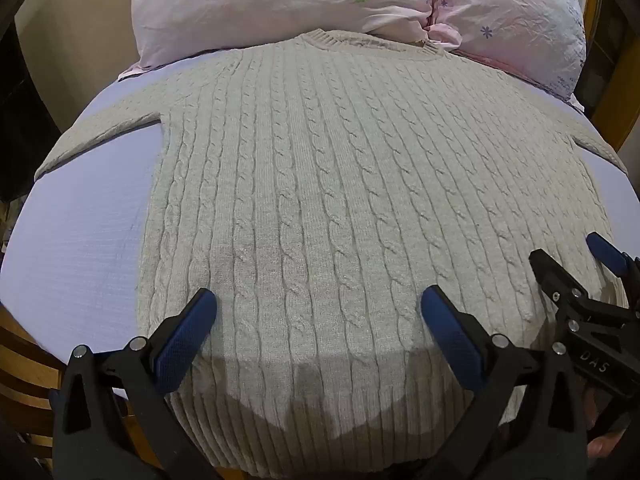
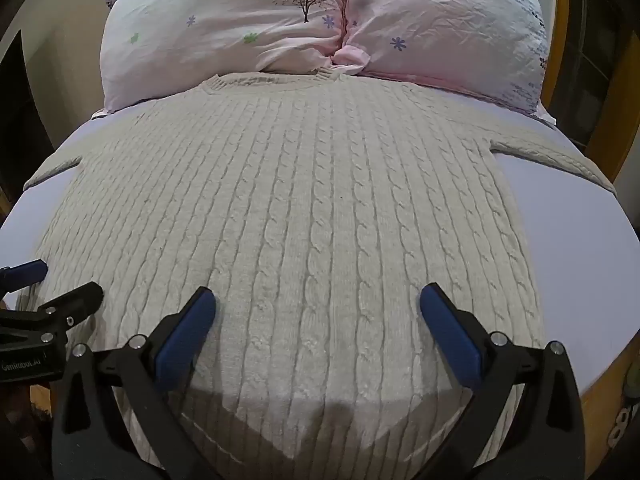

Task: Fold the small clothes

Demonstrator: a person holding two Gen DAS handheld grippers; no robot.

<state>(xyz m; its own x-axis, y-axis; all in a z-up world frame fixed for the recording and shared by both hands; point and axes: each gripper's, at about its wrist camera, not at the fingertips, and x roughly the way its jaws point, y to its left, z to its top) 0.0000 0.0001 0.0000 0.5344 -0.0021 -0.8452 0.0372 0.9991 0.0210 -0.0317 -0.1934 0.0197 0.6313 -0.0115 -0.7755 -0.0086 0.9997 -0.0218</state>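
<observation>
A cream cable-knit sweater [image 1: 320, 184] lies flat on a pale lilac sheet [image 1: 88, 240], collar far, ribbed hem near, sleeves spread to both sides. It also fills the right wrist view [image 2: 304, 208]. My left gripper [image 1: 318, 308] is open and empty, hovering over the lower part of the sweater near the hem. My right gripper [image 2: 318, 308] is open and empty over the same lower part, further right. The right gripper shows in the left wrist view [image 1: 592, 264] at the right edge; the left gripper shows in the right wrist view [image 2: 48, 284] at the left edge.
Two pink flowered pillows [image 1: 304, 4] [image 2: 440, 28] lie just beyond the collar. Bare sheet shows beside the sweater on the left [image 1: 88, 240] and on the right [image 2: 572, 248]. A wooden bed frame [image 2: 600, 392] runs along the near edge.
</observation>
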